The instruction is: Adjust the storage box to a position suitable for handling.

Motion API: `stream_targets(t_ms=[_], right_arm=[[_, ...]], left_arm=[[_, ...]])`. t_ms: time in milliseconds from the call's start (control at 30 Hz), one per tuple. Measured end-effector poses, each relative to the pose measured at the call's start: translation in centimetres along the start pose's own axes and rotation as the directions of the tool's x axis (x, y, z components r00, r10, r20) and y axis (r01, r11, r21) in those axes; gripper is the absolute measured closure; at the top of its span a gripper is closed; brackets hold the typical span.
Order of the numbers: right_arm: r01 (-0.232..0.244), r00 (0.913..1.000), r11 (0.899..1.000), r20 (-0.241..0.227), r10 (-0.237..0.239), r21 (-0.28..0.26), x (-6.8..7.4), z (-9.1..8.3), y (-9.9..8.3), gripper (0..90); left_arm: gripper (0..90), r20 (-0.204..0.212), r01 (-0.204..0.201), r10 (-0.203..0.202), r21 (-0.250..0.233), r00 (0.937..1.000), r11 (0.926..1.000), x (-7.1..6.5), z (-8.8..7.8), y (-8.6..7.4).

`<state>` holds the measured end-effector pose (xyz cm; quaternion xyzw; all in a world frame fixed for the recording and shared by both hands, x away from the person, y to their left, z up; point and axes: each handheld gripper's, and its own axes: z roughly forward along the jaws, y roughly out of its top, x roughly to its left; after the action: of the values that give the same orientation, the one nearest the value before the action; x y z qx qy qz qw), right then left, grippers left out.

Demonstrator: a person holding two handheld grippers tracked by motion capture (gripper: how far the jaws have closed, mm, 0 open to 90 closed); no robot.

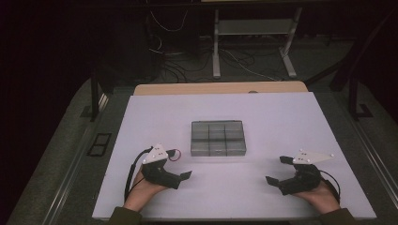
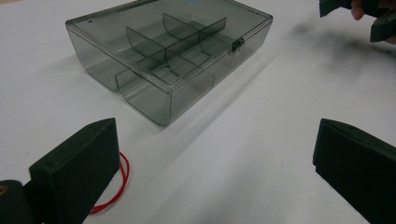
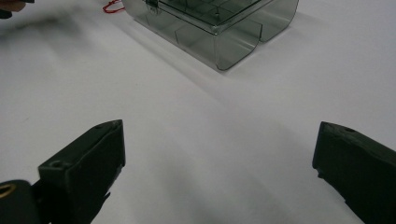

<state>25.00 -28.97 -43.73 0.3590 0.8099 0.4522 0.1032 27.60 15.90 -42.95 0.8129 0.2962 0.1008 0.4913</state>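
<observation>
High view: smoky transparent plastic compartment box (image 1: 218, 138), lid closed, at centre of white table (image 1: 281, 117). Left gripper (image 1: 180, 174) near-left of box, right gripper (image 1: 277, 169) near-right, both resting on table, jaws spread wide, holding nothing.

Left gripper view: box far-left, thin red rubber band (image 2: 114, 186) lying just beside left jaw, jaws wide.

Right gripper view: box far ahead, red band beyond it, jaws wide apart, empty.

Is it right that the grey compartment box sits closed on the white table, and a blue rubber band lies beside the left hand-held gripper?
Not quite: the rubber band is red, not blue, as the left gripper view shows. The rest holds: the grey compartment box sits closed on the white table, and the band lies beside the left hand-held gripper.
</observation>
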Motion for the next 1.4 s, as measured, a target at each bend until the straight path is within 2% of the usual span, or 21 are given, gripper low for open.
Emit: stream_targets(t_ms=[567, 1400], right_arm=[[0.004, 1.0, 1.0, 0.001, -0.004, -0.01, 0.0, 0.0, 0.0, 2.3], [0.003, 1.0, 1.0, 0.006, -0.003, -0.011, -0.1, 0.1, -0.1, 2.3]], left_arm=[[0.0, -0.006, 0.014, -0.014, -0.026, 0.9999, 0.9996, 0.5, 0.4, 1.0], [2.6, 0.004, 0.001, -0.001, -0.061, 1.0, 0.9981, 1.0, 1.7, 3.5]])
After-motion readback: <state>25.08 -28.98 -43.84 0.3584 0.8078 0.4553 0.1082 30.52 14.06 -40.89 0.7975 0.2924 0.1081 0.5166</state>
